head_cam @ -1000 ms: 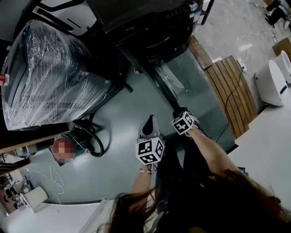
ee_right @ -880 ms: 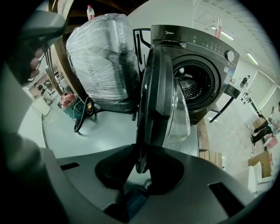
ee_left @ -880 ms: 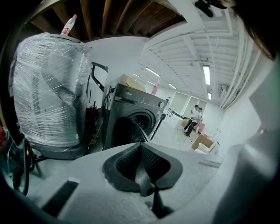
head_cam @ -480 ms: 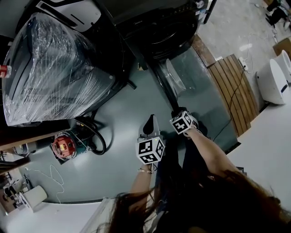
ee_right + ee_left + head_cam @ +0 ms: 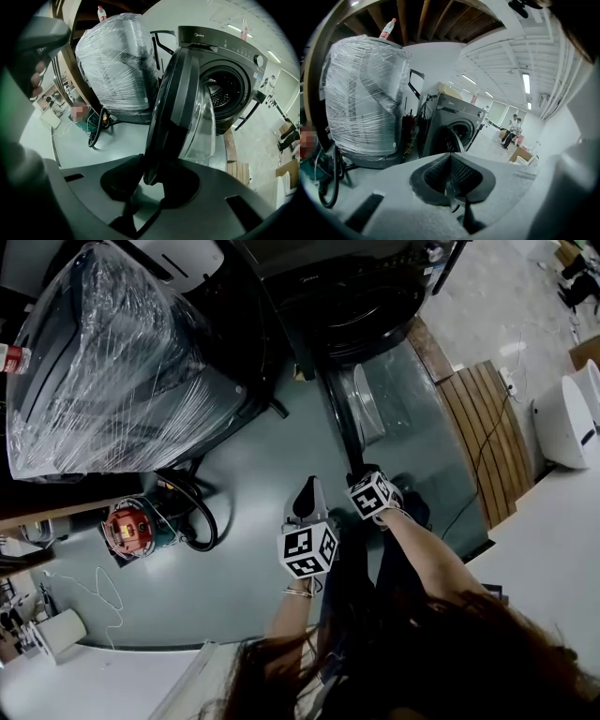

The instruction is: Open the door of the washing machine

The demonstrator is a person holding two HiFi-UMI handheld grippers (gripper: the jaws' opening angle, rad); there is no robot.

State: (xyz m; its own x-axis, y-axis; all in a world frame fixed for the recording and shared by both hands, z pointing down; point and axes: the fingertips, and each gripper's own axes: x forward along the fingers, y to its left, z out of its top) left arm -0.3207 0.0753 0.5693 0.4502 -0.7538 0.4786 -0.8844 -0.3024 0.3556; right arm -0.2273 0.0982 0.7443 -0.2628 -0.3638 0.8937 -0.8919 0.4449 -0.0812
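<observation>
Standing well out from the front of a dark front-loading washing machine point(image 5: 225, 47), the round door point(image 5: 172, 93) appears edge-on in the right gripper view. Its clear glass bowl point(image 5: 202, 126) bulges toward the machine, and the steel drum point(image 5: 224, 91) is exposed behind it. The door's free edge lies between the jaws of the right tongs point(image 5: 153, 183), which have just been opening. They stand apart around the rim rather than clamped on it.

The light grey left tongs point(image 5: 452, 196) are closed, tips meeting, with nothing between them. In the head view they hang just beside the right tongs, a little further back from the machine, above the grey-green floor point(image 5: 253, 456). The person's right forearm point(image 5: 427, 545) reaches forward from the bottom of the head view.

To the left of the machine stands a bulky appliance wrapped in clear plastic film point(image 5: 103, 362), with a red-capped bottle point(image 5: 100, 13) showing just above it in both gripper views. Near its foot on the floor sits a red-topped canister point(image 5: 129, 526) with a looped black hose point(image 5: 199, 517) beside it. A slatted wooden platform point(image 5: 483, 418) lies on the floor to the right of the open door. Two people point(image 5: 514, 129) are visible far off in the bright hall beyond the machine in the left gripper view.
</observation>
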